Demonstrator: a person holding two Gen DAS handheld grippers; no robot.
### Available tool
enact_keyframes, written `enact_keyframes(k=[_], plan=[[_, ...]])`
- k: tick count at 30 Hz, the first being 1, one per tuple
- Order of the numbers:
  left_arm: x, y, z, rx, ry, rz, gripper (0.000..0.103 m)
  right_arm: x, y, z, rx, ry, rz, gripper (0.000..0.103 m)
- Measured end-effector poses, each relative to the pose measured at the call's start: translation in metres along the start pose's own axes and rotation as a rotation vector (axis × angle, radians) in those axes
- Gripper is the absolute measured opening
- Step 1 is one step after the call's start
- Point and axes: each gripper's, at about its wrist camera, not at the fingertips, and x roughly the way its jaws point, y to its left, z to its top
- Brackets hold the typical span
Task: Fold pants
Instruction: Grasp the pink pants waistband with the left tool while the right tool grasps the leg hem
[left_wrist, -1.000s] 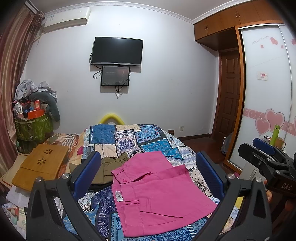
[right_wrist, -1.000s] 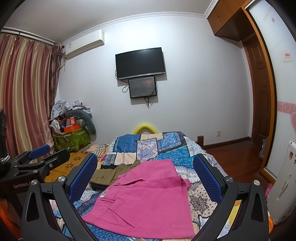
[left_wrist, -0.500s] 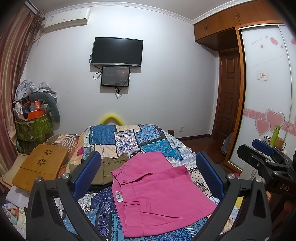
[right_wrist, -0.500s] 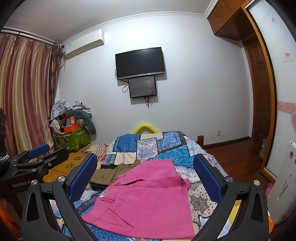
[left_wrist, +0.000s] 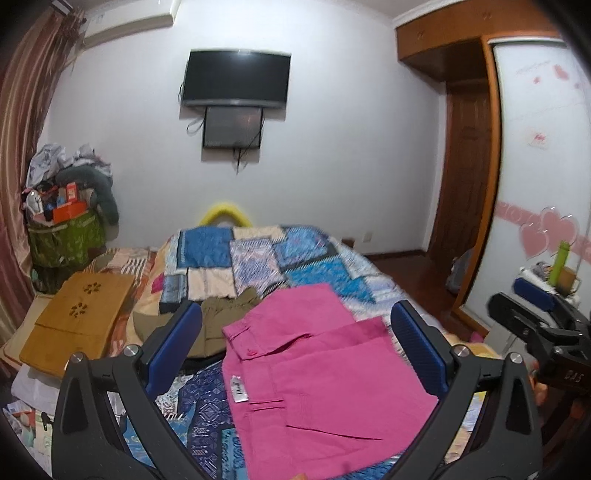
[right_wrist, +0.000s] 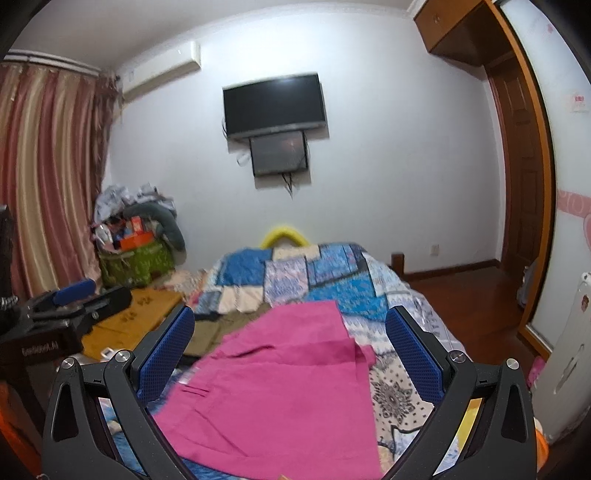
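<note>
Left wrist view: left gripper (left_wrist: 295, 347) jaws spread wide, nothing between them, held above the pink pants (left_wrist: 317, 373). Pants lie flat on the patchwork bedspread (left_wrist: 258, 254), waistband toward the left, white label showing. Olive garment (left_wrist: 221, 317) sits touching or just under the pants' far-left edge. Risk: a grab near the waistband picks up olive fabric too, or pinches the bedspread and drags it into the fold.

Right wrist view: right gripper (right_wrist: 290, 347) also fully released and empty, above the pants (right_wrist: 280, 391). Frame is motion-blurred, so I can't tell exactly where the near hem ends. Risk: the two grippers grab at uneven points on the pants, giving a skewed fold; a shallow pinch on this limp cloth would likely slip out mid-lift.
</note>
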Motion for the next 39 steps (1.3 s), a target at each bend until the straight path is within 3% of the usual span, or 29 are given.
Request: enact_keyframes(k=[10,15,19,22,26,33,37,39], plan=[[0.126,0.047,-0.024,-0.006,0.245,0.079,0.103,0.081,-0.049,-0.032,-0.055,0.226,-0.07,0.103],[0.18,0.072,-0.047,-0.043,0.393,0.081,0.103,0.103,-0.06,-0.043,-0.092,0.331,-0.062,0.103],[0.209,0.074,-0.063,0.012,0.454,0.138,0.103,0.125,-0.072,-0.056,-0.092,0.413,-0.044,0.103],[0.229,0.071,-0.074,0.063,0.519,0.129,0.103,0.147,-0.083,-0.061,-0.067,0.465,-0.029,0.103],[0.249,0.071,-0.084,0.058,0.591,0.064,0.103,0.172,-0.095,-0.066,-0.031,0.52,0.002,0.1],[0.272,0.078,-0.098,-0.012,0.695,-0.005,0.077,0.205,-0.103,-0.07,0.029,0.603,0.063,0.09],[0.278,0.081,-0.103,-0.076,0.73,-0.07,0.066,0.223,-0.101,-0.073,-0.024,0.638,0.074,0.076],[0.28,0.083,-0.104,-0.108,0.737,-0.096,0.062,0.229,-0.099,-0.076,-0.033,0.665,0.088,0.061]])
